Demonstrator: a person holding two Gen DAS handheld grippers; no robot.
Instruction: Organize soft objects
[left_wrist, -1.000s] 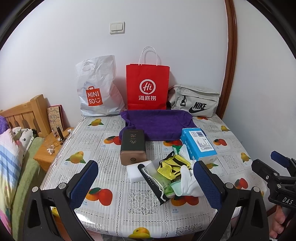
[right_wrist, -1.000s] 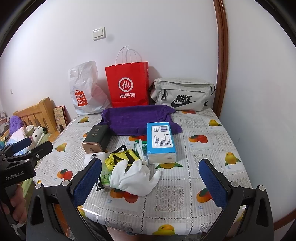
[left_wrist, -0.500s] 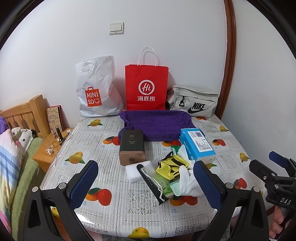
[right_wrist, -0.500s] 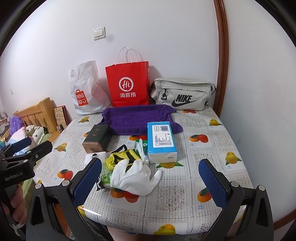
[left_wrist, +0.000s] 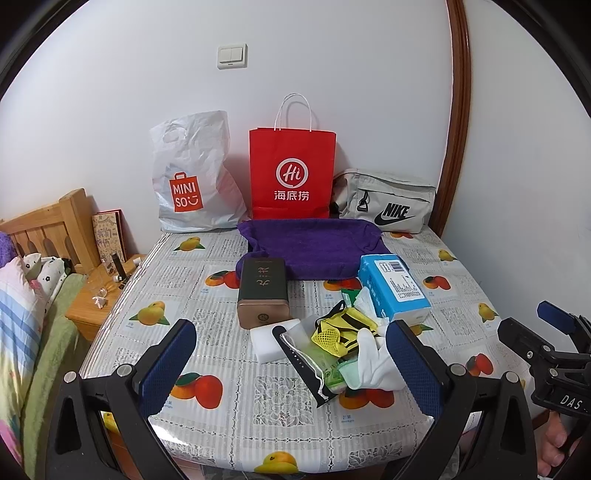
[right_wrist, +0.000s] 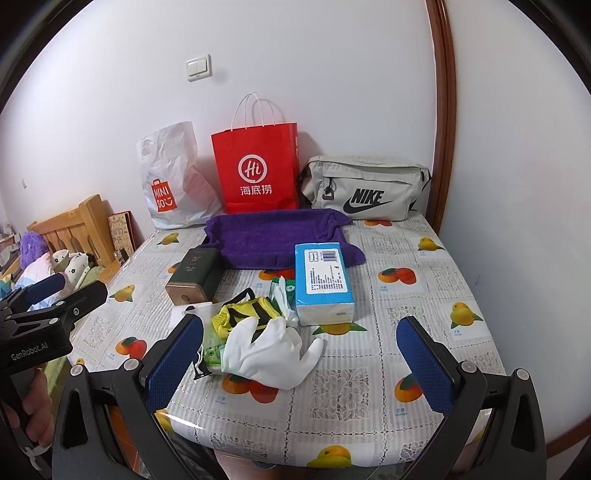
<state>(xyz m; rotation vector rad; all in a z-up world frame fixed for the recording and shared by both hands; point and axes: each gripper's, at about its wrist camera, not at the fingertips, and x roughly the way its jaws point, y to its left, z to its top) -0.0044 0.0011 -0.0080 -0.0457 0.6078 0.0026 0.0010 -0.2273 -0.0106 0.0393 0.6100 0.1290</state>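
Both grippers, left gripper (left_wrist: 291, 363) and right gripper (right_wrist: 299, 360), hover with fingers wide apart at the near table (right_wrist: 388, 354) edge, empty, before the white glove (right_wrist: 269, 352).

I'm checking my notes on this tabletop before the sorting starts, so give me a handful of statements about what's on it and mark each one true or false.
1. The red paper bag stands between the white Miniso bag and the grey Nike bag. True.
2. The white glove lies on the purple towel. False: it lies near the table's front edge, well apart from the towel.
3. The blue tissue pack overlaps the towel's near edge. True.
4. The left tool is shut on the glove. False: it is open and holds nothing.
5. The right tool is open and empty. True.
6. The dark tin box stands upright. False: it lies on its side.
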